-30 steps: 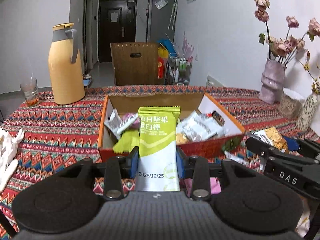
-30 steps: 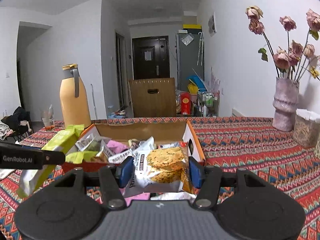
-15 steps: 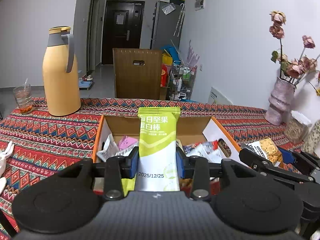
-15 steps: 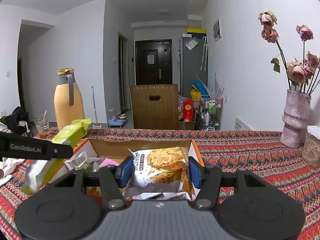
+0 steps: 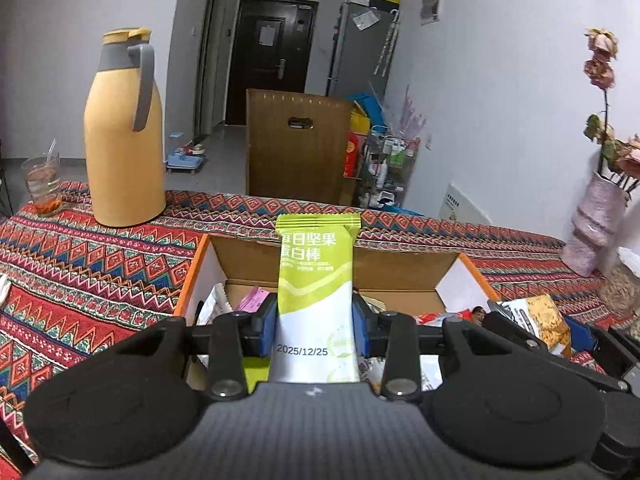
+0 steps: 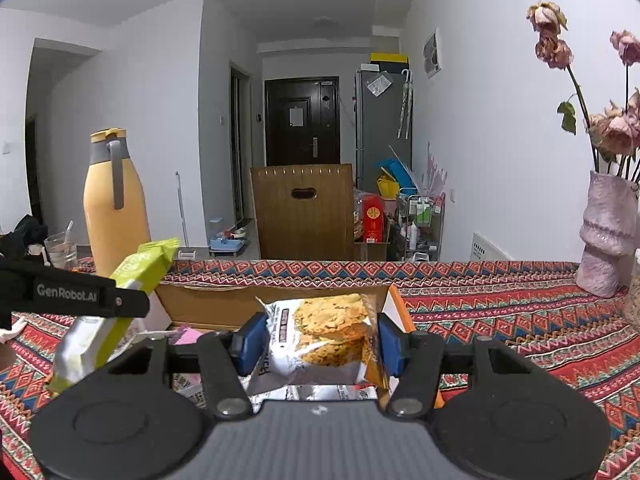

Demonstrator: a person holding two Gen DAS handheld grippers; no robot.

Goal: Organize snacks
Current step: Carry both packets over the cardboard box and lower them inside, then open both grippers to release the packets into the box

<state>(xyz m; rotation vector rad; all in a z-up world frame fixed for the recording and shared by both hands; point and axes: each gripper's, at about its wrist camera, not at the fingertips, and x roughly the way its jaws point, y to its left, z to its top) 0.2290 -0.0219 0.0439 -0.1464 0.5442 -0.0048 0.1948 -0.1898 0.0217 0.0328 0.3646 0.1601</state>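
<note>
My left gripper (image 5: 316, 330) is shut on a green and white nut bar packet (image 5: 316, 288), held upright over the open cardboard snack box (image 5: 332, 258). The box holds several snack packets. My right gripper (image 6: 318, 346) is shut on a cookie packet (image 6: 328, 326), held over the box's right side (image 6: 394, 304). The right gripper with the cookie packet (image 5: 536, 320) shows at the right of the left wrist view. The left gripper with the nut bar (image 6: 120, 300) shows at the left of the right wrist view.
An orange thermos jug (image 5: 122, 140) and a glass with a spoon (image 5: 42, 186) stand at the table's far left. A pink vase of dried roses (image 6: 608, 236) stands at the far right. A wooden chair back (image 5: 298, 146) is behind the table.
Both grippers have risen and moved forward over the box, each still holding its packet. The box now sits lower and closer in both views.
</note>
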